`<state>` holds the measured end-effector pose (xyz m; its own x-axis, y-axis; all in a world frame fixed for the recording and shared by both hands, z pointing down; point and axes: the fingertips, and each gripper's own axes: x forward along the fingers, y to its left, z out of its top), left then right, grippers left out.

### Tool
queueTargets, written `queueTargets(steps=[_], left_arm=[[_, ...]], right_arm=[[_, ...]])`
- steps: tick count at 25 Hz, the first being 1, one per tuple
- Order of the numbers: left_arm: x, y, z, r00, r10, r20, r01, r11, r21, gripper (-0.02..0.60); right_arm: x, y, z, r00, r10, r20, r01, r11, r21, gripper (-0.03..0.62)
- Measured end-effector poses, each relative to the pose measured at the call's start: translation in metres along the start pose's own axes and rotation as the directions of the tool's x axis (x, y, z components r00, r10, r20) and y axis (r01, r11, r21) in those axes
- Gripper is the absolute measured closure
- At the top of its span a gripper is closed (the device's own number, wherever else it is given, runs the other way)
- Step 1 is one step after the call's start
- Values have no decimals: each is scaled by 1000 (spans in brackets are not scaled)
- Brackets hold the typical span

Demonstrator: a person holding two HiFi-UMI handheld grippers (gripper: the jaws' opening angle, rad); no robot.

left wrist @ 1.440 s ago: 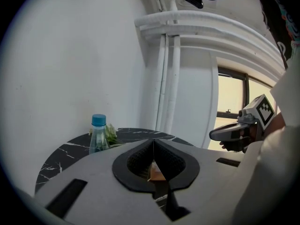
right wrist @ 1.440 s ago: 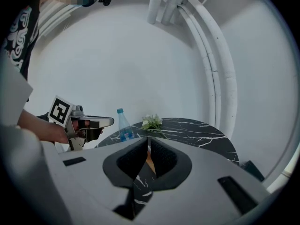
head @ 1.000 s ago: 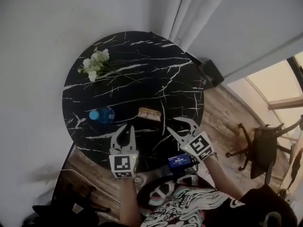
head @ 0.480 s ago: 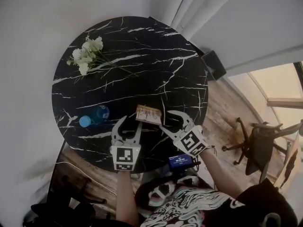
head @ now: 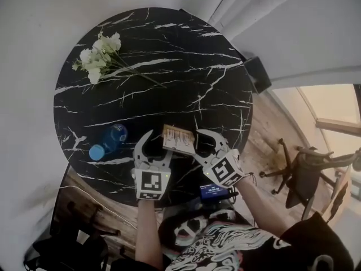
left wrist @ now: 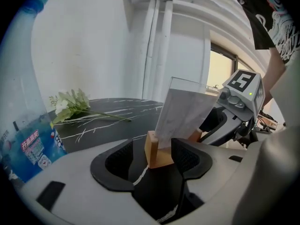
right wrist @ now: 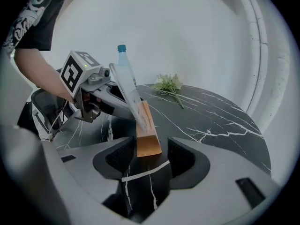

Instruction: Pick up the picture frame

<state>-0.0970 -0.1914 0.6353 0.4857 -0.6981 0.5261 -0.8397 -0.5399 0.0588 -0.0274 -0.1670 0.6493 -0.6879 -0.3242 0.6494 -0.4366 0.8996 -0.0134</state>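
Note:
The picture frame (head: 177, 139), a clear pane with a print in a wooden base, stands near the front edge of the round black marble table (head: 169, 66). My left gripper (head: 157, 147) sits at its left end and my right gripper (head: 198, 144) at its right end. Both pairs of jaws are opening. In the left gripper view the base's end (left wrist: 157, 153) lies between the left gripper's (left wrist: 153, 162) pads, with a gap on the left side. In the right gripper view the other end (right wrist: 147, 137) lies between the right gripper's (right wrist: 149, 157) pads, apart from both.
A water bottle (head: 108, 141) lies on the table left of the left gripper. White flowers (head: 98, 61) lie at the far left. Off the table are a dark box (head: 256, 75), an office chair (head: 307, 174) and a small blue-lit screen (head: 213, 191).
Both grippers have moved forward and down to the frame and their jaws have spread wide. Each now straddles one end of the wooden base.

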Motion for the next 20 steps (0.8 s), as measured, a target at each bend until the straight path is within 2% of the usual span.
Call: queueTargets(steps=[4,11,20], left_arm=[[8,-3,1,1000,-23,-11,24,999,33,334],[18,-12,-10,998,-35,-52,38,998,44,336],[16,-7,-12,998,-9,-66,13,998,60,419]], right_arm=[[11,-1,3,1000,3,-4,-3,1000,-23,410],[24,2,3,999,13,-32,-15,997,-77,411],[24,2,3,999,-7,-54,-2,989,-148,411]])
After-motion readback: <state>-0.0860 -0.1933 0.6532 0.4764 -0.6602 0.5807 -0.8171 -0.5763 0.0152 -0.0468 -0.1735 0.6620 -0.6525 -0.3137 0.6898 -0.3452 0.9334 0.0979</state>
